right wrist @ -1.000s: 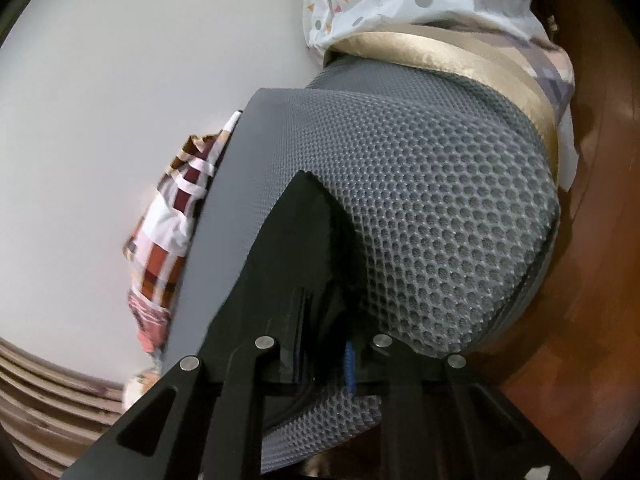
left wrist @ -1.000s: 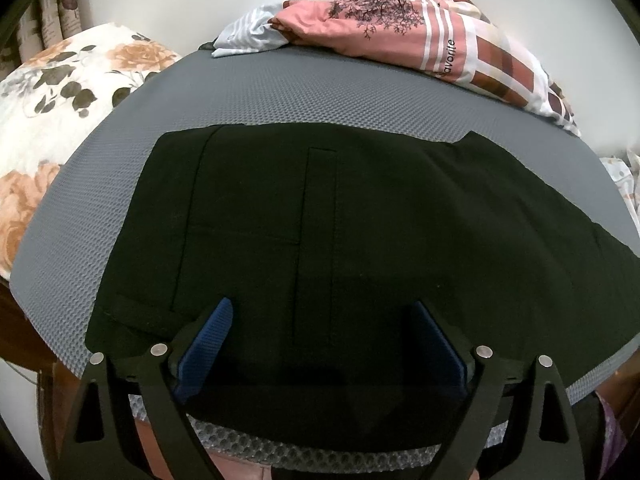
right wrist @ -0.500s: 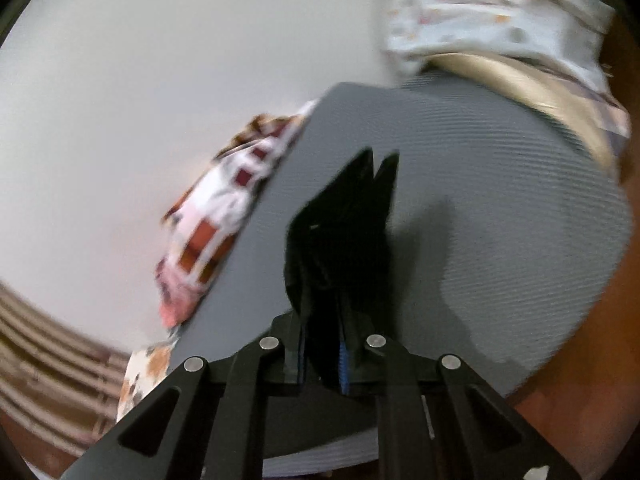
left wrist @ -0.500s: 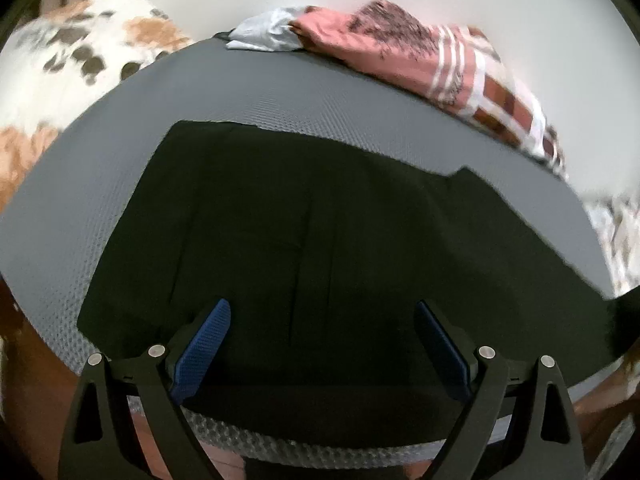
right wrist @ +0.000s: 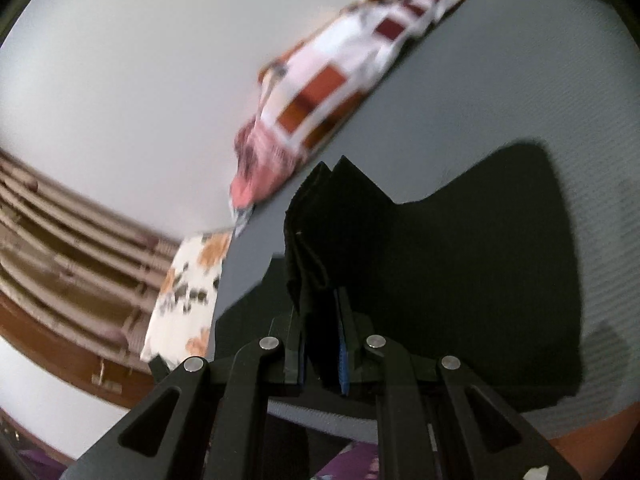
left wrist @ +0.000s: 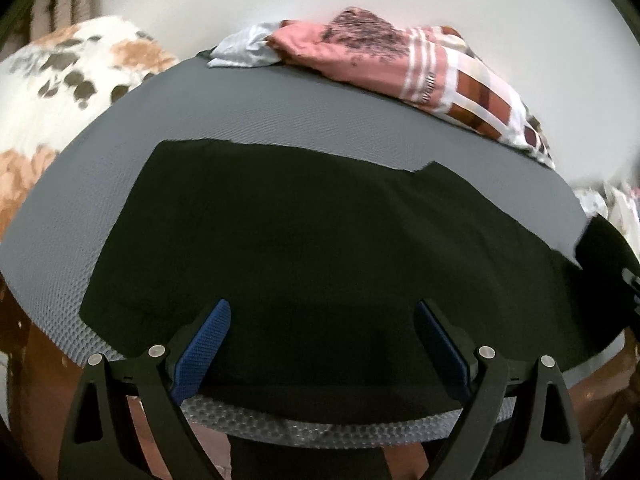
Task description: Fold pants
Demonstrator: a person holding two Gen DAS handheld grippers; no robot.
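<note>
Black pants point(left wrist: 304, 240) lie spread flat on a grey mesh surface point(left wrist: 280, 112). My left gripper point(left wrist: 320, 316) is open over the near edge of the pants, with its blue pads point(left wrist: 204, 344) wide apart and empty. My right gripper point(right wrist: 320, 316) is shut on the leg end of the pants point(right wrist: 320, 216), which stands up bunched between the fingers; the rest of the black cloth point(right wrist: 480, 264) trails down to the surface. The lifted end also shows at the right edge of the left wrist view point(left wrist: 604, 252).
A pink and checked cloth pile point(left wrist: 400, 60) lies along the far edge by the white wall. A floral pillow point(left wrist: 60, 88) sits at the left. A wooden headboard point(right wrist: 60, 248) shows in the right wrist view. The surface's near edge point(left wrist: 320, 424) drops off to brown floor.
My right gripper has lifted the pant leg end off the surface and swung it towards the waist end. The left gripper has stayed open and shifted only slightly.
</note>
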